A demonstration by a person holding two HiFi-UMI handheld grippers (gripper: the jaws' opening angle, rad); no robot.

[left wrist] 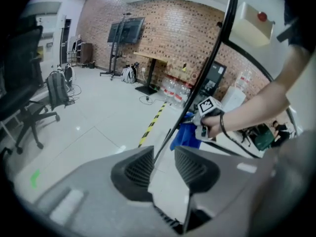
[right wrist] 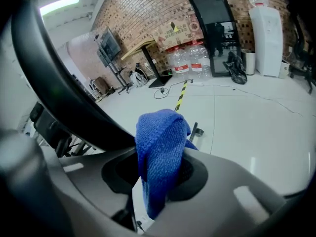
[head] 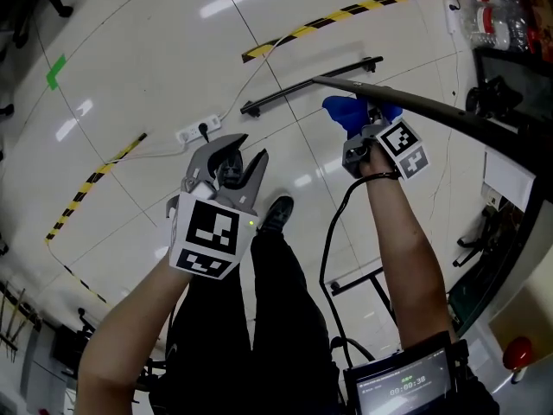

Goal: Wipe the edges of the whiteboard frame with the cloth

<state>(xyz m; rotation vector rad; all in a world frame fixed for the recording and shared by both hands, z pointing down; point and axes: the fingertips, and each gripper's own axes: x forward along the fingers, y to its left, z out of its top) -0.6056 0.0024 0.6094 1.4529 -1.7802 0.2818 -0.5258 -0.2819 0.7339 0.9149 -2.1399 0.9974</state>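
Observation:
The whiteboard frame [head: 449,115] is a dark bar running from upper middle down to the right edge. My right gripper [head: 367,124] is shut on a blue cloth [head: 346,111], which lies against the frame near its end. In the right gripper view the cloth [right wrist: 160,152] bulges up between the jaws and the frame [right wrist: 54,88] curves close on the left. My left gripper [head: 248,151] hangs to the left, apart from the frame, jaws a little apart and empty. From the left gripper [left wrist: 163,157] the frame edge [left wrist: 217,48] shows as a thin dark line beyond the gap.
A black foot bar [head: 311,85] lies on the white tiled floor below the frame. A power strip [head: 194,134] with cables and yellow-black tape strips [head: 346,11] mark the floor. Water bottles [head: 497,11] stand top right. The person's legs and shoe [head: 276,214] are beneath me.

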